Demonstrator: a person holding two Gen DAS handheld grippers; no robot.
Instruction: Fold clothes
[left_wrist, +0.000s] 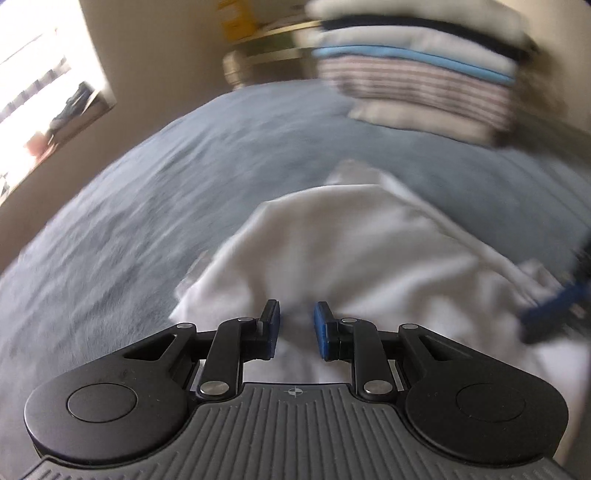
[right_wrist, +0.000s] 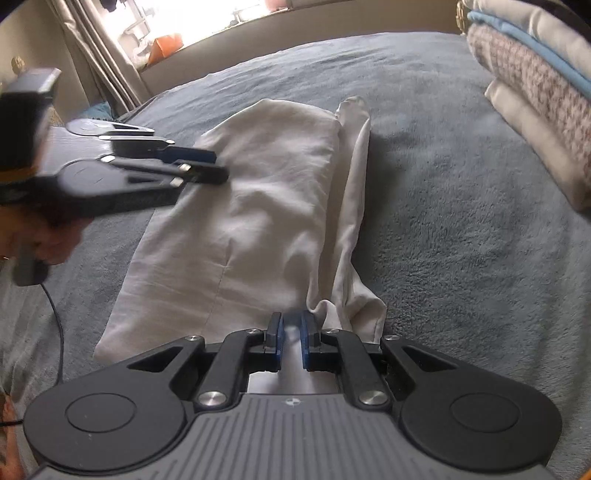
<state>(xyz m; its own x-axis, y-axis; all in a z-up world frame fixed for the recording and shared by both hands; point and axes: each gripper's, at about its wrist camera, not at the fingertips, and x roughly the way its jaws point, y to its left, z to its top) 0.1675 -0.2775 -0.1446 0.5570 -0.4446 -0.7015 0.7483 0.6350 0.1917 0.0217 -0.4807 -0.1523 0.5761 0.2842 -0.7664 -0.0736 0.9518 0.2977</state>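
Two hand-held grippers, both pitched steeply downward

The left black two-finger gripper with blue pads (right_wrist: 214, 164) reaches in from nine o'clock, jaws slightly parted, nothing between them; the right black blue-padded gripper (right_wrist: 291, 341) pinches white cloth (right_wrist: 258, 206) at six o'clock.

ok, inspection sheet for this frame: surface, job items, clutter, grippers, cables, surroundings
surface: grey-blue blanket, fuzzy, covers the bed.
job's things: white garment, partly folded lengthwise, one narrow strip lying along its right edge; stack of folded clothes at far right.
clutter: nothing seen on the blanket.
grippers: left gripper jaws apart, nothing between them, over the garment; right gripper closed on a fold of the garment's near edge.
cables: black cable hanging from the left gripper's handle.
surroundings: curtain, bright window, beige wall.
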